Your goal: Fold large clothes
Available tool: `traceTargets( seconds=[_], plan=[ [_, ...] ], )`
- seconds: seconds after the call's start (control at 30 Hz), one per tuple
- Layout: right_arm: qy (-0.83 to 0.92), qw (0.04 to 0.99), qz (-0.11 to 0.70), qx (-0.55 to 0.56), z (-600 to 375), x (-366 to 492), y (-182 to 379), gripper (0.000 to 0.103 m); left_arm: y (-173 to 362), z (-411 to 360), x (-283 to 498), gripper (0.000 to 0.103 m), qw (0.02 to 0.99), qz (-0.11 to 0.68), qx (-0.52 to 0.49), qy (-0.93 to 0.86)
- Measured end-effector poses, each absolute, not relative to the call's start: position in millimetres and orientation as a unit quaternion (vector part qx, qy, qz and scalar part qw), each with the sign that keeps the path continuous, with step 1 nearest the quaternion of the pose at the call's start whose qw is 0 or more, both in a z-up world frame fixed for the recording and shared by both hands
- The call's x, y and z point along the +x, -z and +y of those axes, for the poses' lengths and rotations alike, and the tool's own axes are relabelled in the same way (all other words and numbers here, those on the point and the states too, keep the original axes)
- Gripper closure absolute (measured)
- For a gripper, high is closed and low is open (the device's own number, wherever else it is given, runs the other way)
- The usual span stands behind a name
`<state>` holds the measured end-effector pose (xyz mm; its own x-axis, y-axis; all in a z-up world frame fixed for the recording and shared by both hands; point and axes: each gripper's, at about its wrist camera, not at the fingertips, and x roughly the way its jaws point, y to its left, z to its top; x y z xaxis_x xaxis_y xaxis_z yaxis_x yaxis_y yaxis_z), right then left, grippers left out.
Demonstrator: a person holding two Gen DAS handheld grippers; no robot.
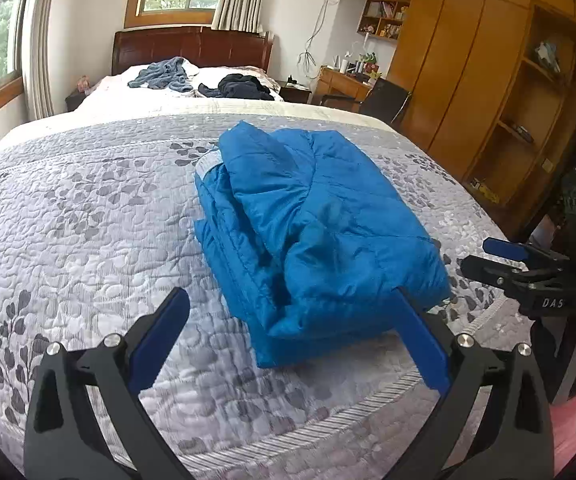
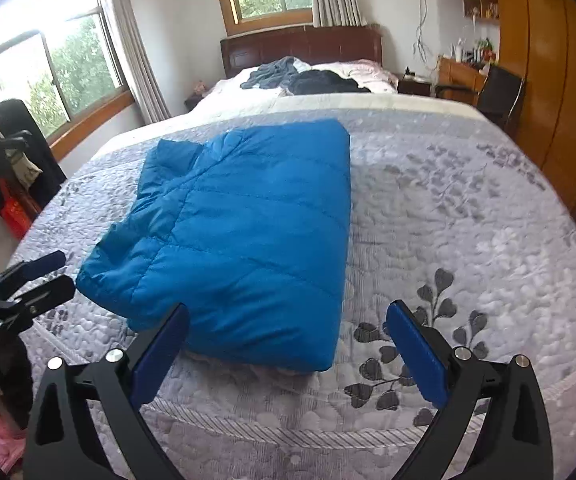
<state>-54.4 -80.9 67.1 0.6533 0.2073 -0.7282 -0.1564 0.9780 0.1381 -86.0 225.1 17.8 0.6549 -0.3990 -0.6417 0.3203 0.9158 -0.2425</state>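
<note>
Bedroom, wooden wardrobe along one wall, window over the headboard. Work surface is the bed with a grey leaf-print quilt.

Blue puffer jacket lies folded into a compact bundle on the quilt, near the foot edge of the bed. Looks like the fold is essentially done; maybe a final tidy is left, that's my read only.

My left gripper is wide open, holding nothing. Its right finger overlaps the jacket's near corner in the left wrist view; contact or just above, can't tell. My right gripper is also wide open and empty, with the jacket's near edge sitting between its fingers, just ahead.

Key relation: the jacket lies straight ahead of both grippers, its long axis running away from me toward the headboard. The left gripper faces the layered, lumpy side, the right faces the smooth side. Both look about equally near.

Loose dark clothes lie up by the headboard, well apart from the jacket.
</note>
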Motion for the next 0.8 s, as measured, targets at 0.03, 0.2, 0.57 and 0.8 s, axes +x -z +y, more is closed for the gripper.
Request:
traceTargets(
  seconds=[0.03, 0.2, 0.57, 0.8],
  plan=[
    [-0.1, 0.91, 0.402, 0.031, -80, -56, -68, 0.004, -19, 224, -88, 0.004, 0.907, 0.367, -0.058, 0.198],
    [-0.086, 0.911, 0.403, 0.028, -76, -63, -72, 0.004, -23, 222, -97, 0.004, 0.913, 0.364, -0.058, 0.174],
    [-0.057, 0.913, 0.403, -0.007, -64, -75, -74, 0.004, -19, 216, -105, 0.004, 0.915, 0.369, -0.044, 0.154],
    [-0.053, 0.912, 0.408, -0.002, -65, -76, -74, 0.004, -20, 214, -110, 0.004, 0.917, 0.369, -0.038, 0.149]
  ],
)
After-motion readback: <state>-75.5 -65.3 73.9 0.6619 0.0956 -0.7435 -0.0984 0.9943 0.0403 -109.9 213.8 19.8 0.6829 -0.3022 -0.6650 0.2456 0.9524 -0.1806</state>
